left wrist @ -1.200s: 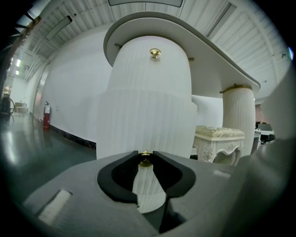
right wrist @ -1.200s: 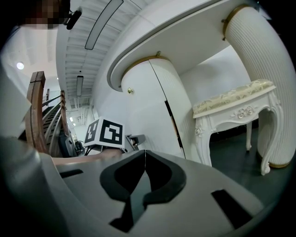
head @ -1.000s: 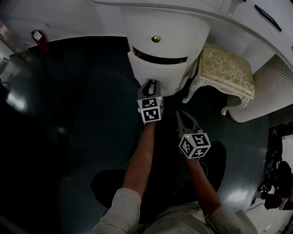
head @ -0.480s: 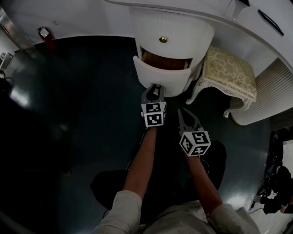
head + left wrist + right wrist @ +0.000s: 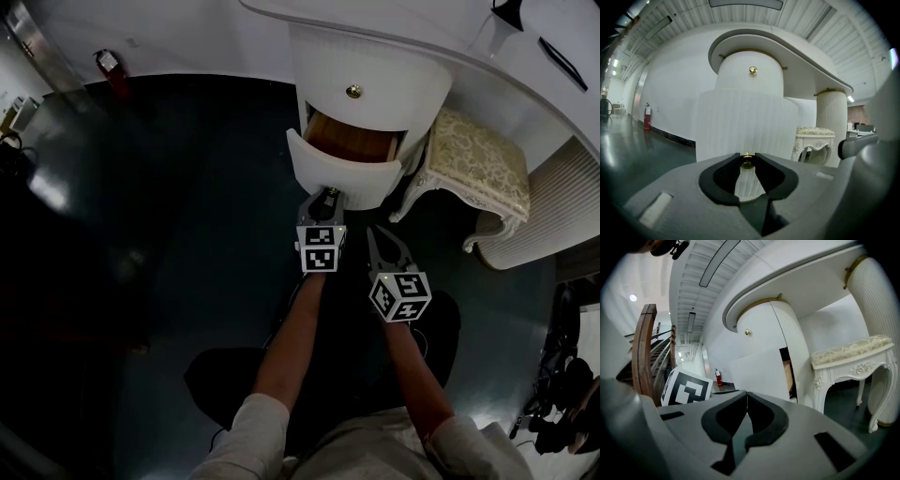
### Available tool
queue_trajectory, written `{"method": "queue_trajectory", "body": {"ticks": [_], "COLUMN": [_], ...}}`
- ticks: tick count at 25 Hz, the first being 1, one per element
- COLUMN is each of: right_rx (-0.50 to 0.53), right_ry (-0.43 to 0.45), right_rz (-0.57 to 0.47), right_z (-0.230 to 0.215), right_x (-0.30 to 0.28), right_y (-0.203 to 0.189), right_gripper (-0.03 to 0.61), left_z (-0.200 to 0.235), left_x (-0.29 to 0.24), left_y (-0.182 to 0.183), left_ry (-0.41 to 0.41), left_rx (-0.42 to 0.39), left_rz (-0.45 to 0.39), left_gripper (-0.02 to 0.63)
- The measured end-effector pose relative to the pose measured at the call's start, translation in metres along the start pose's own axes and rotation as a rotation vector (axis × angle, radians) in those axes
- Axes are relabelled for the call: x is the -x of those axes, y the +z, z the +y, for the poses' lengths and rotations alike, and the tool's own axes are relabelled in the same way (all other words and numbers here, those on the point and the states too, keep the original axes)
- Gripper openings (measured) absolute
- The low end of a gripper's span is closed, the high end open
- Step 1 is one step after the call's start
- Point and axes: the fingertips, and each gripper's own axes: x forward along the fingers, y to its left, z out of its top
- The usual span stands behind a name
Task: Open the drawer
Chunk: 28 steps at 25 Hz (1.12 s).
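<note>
Firmly, left hand-held gripper pinches round brass knob — curved, ribbed white drawer ajar; right hand-held gripper closed, empty.

drawer knob half hidden, desktop cropped

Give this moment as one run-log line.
left tool: shut on drawer knob | drawer: partly open | right tool: shut, empty

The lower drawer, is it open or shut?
Open, partway. The lower drawer has its front standing out from the cabinet, wood shows inside it, and the left gripper grips its knob.
</note>
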Motion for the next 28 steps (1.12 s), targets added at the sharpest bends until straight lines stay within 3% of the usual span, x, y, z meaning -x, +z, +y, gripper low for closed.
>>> {"method": "queue_trajectory", "body": {"ticks": [14,28], "right_rx": [0.0,-0.007], "right_ry": [0.029,0.016], "right_rz": [0.007,0.019], "right_z": [0.004,-0.005], "right_x": [-0.004,-0.001], "right_y": [-0.01,-0.024], "right_gripper": [0.015,0.015], "left_z": [-0.001,-0.002], "left_x": [0.023,0.03], "left_y": [-0.005,-0.01], "left_ry": [-0.004,0.016], "left_rx": [-0.03,0.005], "left_rz": [0.006,0.0], "left_gripper": [0.104,0.104]}}
